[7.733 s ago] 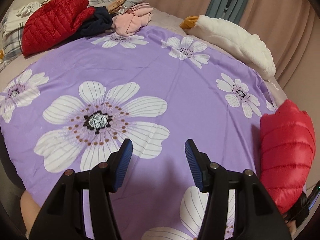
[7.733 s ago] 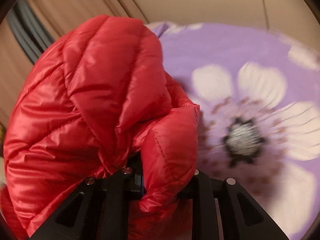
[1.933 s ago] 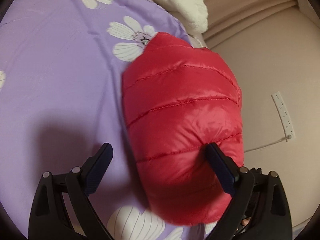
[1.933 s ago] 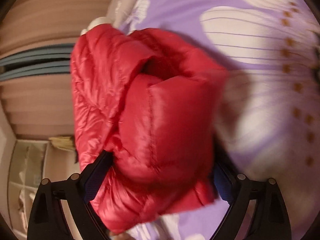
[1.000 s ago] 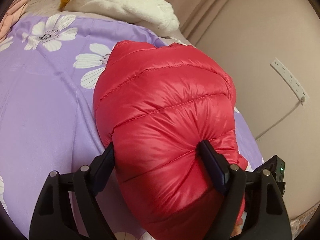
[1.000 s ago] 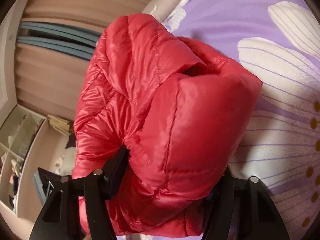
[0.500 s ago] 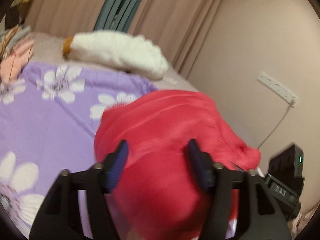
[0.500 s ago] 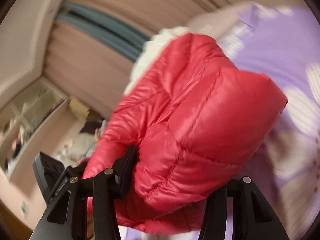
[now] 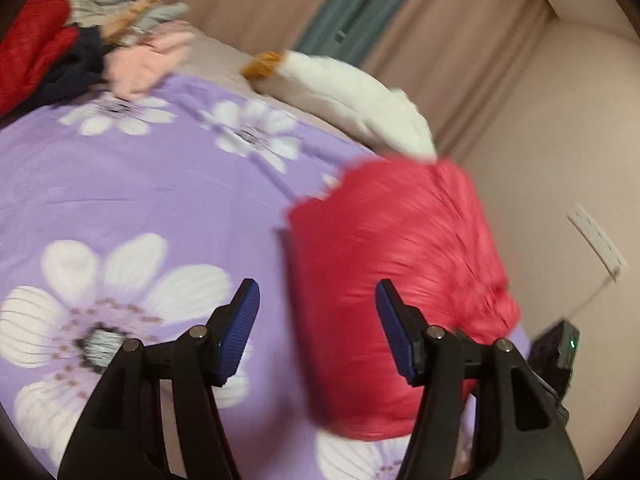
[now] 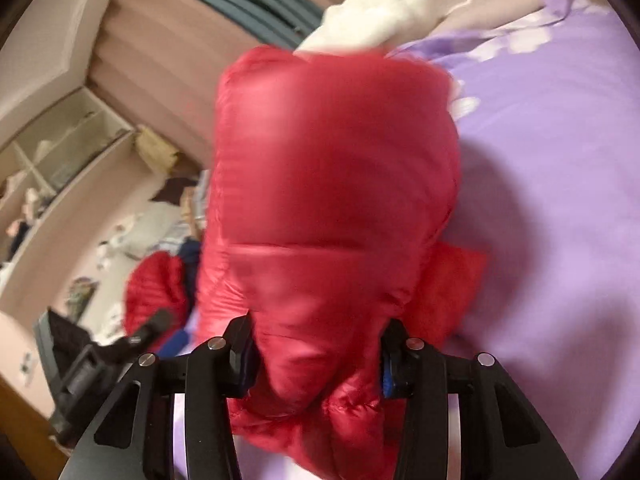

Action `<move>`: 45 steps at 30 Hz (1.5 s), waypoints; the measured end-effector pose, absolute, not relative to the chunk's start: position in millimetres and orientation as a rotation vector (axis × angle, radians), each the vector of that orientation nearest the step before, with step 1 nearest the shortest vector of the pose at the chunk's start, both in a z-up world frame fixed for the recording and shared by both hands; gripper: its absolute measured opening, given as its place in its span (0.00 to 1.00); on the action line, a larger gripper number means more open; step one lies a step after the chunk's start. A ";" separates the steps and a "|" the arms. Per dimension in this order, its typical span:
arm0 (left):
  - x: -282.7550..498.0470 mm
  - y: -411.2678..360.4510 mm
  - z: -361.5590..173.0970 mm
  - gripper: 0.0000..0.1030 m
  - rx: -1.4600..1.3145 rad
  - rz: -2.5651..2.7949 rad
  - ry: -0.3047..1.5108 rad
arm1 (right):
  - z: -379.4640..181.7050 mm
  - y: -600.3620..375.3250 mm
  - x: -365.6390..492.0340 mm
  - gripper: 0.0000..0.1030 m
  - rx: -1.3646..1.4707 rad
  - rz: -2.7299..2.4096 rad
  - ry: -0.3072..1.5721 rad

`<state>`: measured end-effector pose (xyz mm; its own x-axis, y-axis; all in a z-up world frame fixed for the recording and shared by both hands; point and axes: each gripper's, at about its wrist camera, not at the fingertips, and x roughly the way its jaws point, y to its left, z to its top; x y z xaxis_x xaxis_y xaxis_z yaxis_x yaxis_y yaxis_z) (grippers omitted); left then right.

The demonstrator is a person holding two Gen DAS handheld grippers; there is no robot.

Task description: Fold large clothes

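A folded red puffer jacket [image 9: 400, 280] is held up over the right side of the purple flowered bedspread [image 9: 140, 184]. My left gripper [image 9: 316, 320] is open and empty; the jacket sits just ahead and to the right of its jaws, blurred by motion. My right gripper [image 10: 318, 360] is shut on the red jacket [image 10: 332, 184], with the bundle bulging up between and ahead of its jaws and filling the middle of the right wrist view.
A white plush pillow [image 9: 352, 96] lies at the bed's far edge by the curtains. A pile of clothes with another red jacket [image 9: 32, 48] and a pink garment [image 9: 144, 60] sits at the far left. A wall with a power strip [image 9: 596, 240] stands to the right.
My left gripper let go of the jacket and swung left, now open and empty. My right gripper has closed tighter on the jacket and carries it over the bed.
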<state>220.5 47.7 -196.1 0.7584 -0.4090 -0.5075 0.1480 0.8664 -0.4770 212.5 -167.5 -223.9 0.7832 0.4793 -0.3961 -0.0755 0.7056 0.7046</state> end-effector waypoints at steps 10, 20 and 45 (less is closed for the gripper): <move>250.9 23.1 -214.8 0.80 -0.431 -0.277 0.718 | -233.6 -191.8 206.0 0.78 0.809 0.234 0.678; 305.7 -24.2 -247.3 1.00 -0.507 -0.481 0.867 | -279.6 -234.9 217.5 0.89 1.071 0.307 0.719; 328.2 -56.6 -257.9 0.98 -0.590 -0.717 1.034 | -260.3 -207.5 238.3 0.96 0.908 0.378 0.763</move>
